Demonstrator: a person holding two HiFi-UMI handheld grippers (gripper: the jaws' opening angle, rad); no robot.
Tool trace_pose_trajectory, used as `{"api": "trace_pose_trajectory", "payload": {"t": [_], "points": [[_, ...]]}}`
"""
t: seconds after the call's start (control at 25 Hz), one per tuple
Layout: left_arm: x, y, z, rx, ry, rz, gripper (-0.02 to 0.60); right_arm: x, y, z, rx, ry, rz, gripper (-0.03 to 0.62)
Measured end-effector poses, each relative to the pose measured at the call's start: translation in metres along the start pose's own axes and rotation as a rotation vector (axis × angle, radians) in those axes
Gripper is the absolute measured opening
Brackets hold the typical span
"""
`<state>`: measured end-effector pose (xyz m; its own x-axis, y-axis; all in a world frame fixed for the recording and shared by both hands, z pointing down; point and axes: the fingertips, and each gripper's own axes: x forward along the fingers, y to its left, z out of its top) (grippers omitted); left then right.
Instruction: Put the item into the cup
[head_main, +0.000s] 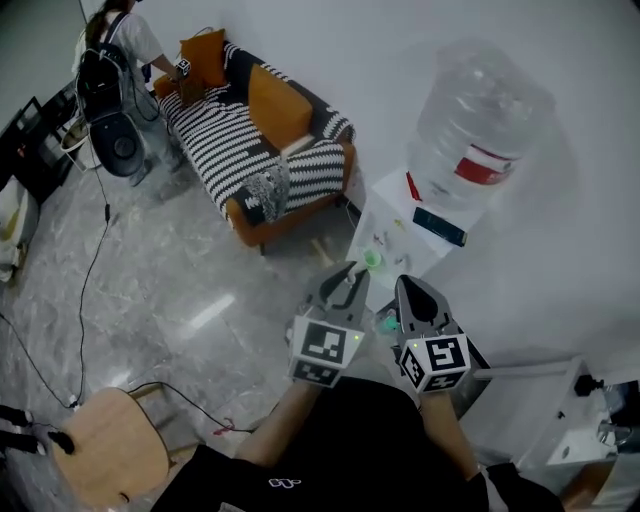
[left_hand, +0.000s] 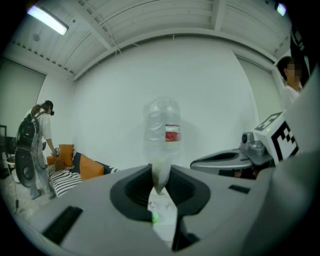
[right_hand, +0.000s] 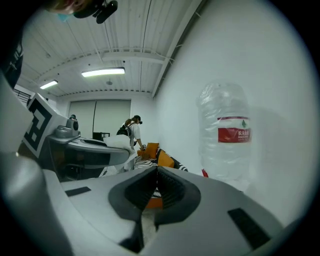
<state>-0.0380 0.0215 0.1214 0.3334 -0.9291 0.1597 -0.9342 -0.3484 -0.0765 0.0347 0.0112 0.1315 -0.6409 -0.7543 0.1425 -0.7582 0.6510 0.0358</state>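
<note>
**Get the L claw square over the cup before letting go**

Bottle (head_main: 480, 130): big, clear, red label, ahead of both claws and off to their R.

Dispenser (head_main: 395, 212): white, under the bottle, near, straight ahead of both sets of tips.

L claw (head_main: 357, 270): clenched on the item.

R claw (head_main: 407, 285): clenched on nothing, pads meeting in a plain seam. It sits just beside the L claw on its R, tips approx level w/ it.

Cup (head_main: 372, 258): small, green, on the dispenser, just ahead of the L tips and a bit to their R, roughly between the two claws. In the left gripper view it shows low, under the pads. Calling it the cup is my guess; it's too small to be sure.

Item (left_hand: 160, 175): pale, tapered, narrow where the pads pinch it, wider beyond the tips. Can't tell what it is.

Step in hand, as I read it: carry the item to the cup and drop it in. Nothing is in the cup yet.

How to do it well:
- Shift the L tips fwd and slightly R until the item hangs over the mouth.
- Come down before releasing. The target is small, so a high drop will prob miss.
- Open slowly. A thin, light item may cling to one pad.
- The cup looks light, so don't nudge it w/ the jaws. The free R claw could steady it from its own side.
</note>
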Motion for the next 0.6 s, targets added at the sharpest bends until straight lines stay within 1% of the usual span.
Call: {"api": "trace_pose_trajectory", "payload": {"t": [0.12,0.24,0.48,0.6], "points": [[-0.002,-0.002,-0.001,-0.015,-0.003,0.001,0.069,-0.003,0.003,-0.006,-0.007,0.023,0.005,0.011],[-0.003,-0.007,-0.008,-0.030,0.012,-0.008,0.069,-0.007,0.003,-0.013,-0.003,0.041,0.000,0.011],[0.006,-0.022,-0.029,-0.070,0.073,-0.036,0.069,-0.014,-0.001,-0.024,0.026,0.052,-0.005,0.011],[0.016,-0.029,-0.048,-0.098,0.116,-0.052,0.069,-0.013,-0.007,-0.039,0.045,0.082,-0.009,0.011]]}}
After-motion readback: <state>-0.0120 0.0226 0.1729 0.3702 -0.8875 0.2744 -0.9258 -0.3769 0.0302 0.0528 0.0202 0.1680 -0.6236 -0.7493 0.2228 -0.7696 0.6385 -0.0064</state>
